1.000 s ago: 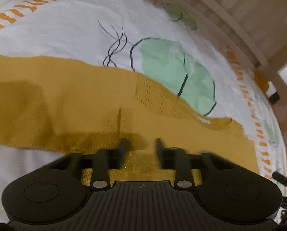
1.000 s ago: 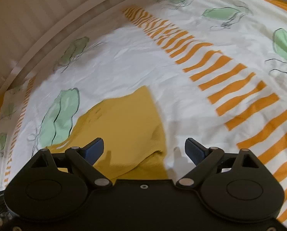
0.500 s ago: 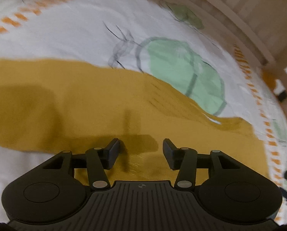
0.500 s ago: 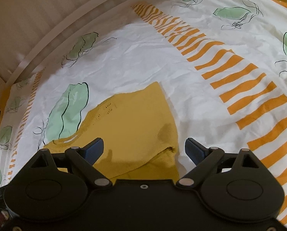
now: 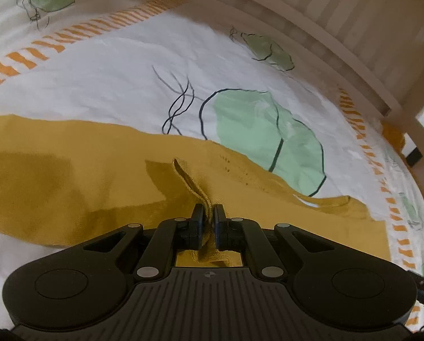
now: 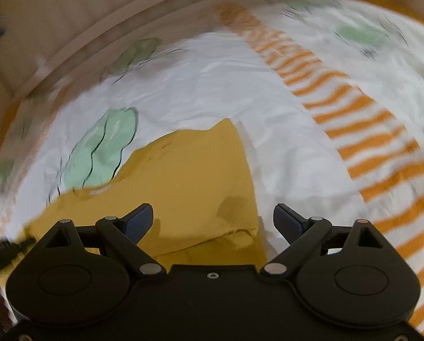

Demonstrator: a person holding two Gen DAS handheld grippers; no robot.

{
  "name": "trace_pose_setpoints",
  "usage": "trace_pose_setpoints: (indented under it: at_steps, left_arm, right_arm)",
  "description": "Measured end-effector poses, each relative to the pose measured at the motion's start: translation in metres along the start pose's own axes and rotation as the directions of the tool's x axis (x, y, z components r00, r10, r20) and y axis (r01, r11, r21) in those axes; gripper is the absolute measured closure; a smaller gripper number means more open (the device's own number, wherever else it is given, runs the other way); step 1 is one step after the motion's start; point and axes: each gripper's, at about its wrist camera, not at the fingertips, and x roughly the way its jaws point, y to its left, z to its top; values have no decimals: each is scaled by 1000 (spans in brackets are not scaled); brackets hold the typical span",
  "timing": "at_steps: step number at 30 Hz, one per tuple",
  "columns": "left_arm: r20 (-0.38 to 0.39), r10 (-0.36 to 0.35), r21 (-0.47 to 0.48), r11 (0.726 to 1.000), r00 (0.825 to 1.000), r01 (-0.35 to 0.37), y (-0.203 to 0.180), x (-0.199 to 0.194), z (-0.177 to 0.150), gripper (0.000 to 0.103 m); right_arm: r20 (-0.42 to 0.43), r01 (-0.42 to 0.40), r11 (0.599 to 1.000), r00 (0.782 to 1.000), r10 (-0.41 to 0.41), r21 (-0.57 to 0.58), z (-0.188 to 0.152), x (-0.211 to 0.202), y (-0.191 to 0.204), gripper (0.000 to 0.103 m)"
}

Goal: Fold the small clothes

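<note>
A mustard-yellow knit garment [image 5: 70, 176] lies spread on a white bed sheet [image 5: 104, 82] printed with green leaves and orange stripes. My left gripper [image 5: 208, 213] is shut on a pinched fold of the garment, and a ridge of cloth rises from between its fingers. In the right wrist view the same garment [image 6: 189, 170] lies under my right gripper [image 6: 213, 218], which stands wide open just above its folded edge. Nothing is pressed between the right fingers.
A pale wooden slatted bed frame [image 5: 339, 14] curves along the far edge of the sheet, and its rail [image 6: 84, 28] shows in the right wrist view. A wooden post [image 5: 405, 113] stands at the bed's right corner. Bare sheet surrounds the garment.
The left gripper's jaws have shut on the yellow garment, pinching up a fold. The right gripper stays open and its view has rolled slightly, with blur.
</note>
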Motion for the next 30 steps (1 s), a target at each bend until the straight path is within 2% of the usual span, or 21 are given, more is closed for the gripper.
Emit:
trace_pose_setpoints:
  at_steps: [3, 4, 5, 7, 9, 10, 12, 14, 16, 20, 22, 26, 30]
  left_arm:
    - [-58, 27, -12, 1000, 998, -27, 3, 14, -3, 90]
    - [-85, 40, -4, 999, 996, -40, 4, 18, -4, 78]
    - [-97, 43, 8, 999, 994, -42, 5, 22, -5, 76]
    - [-90, 41, 38, 999, 995, -38, 4, 21, -7, 75]
    - [-94, 35, 64, 998, 995, -29, 2, 20, -7, 65]
    - [-93, 28, 69, 997, 995, -21, 1, 20, -7, 58]
    - [-81, 28, 62, 998, 996, -23, 1, 15, -6, 53]
    - [-58, 44, 64, 997, 997, -41, 1, 8, -5, 42]
    - [-25, 70, 78, 995, 997, -67, 3, -3, -2, 35]
    - [47, 121, 76, 989, 991, -125, 23, -29, 9, 33]
    - [81, 149, 54, 987, 986, -153, 41, -43, 16, 31]
    - [129, 221, 1, 975, 967, -223, 80, -67, 30, 27]
    - [161, 286, -78, 958, 944, -277, 125, -91, 42, 23]
  right_arm:
    - [-23, -5, 995, 1000, 3, -97, -6, 6, 20, 10]
    - [-38, -15, 993, 999, 11, -115, -9, 8, 25, 10]
    - [-59, -25, 991, 998, 18, -128, -11, 12, 28, 9]
    - [-122, -26, 988, 993, 7, -155, -17, 22, 33, 4]
    - [-196, -2, 981, 980, -37, -194, -25, 34, 37, 3]
    - [-209, 15, 972, 976, -65, -235, -29, 38, 40, 2]
    - [-202, 43, 943, 972, -115, -330, -35, 40, 50, 1]
    - [-187, 56, 935, 974, -128, -349, -36, 35, 56, 1]
    - [-171, 33, 941, 981, -96, -336, -34, 27, 59, 1]
    - [-140, -28, 951, 990, -17, -308, -31, 13, 78, 1]
    - [-147, -86, 954, 988, 45, -288, -32, 9, 90, 1]
    - [-192, -219, 948, 966, 176, -233, -43, 6, 112, 1]
    - [-220, -299, 928, 943, 251, -222, -55, 6, 132, 1]
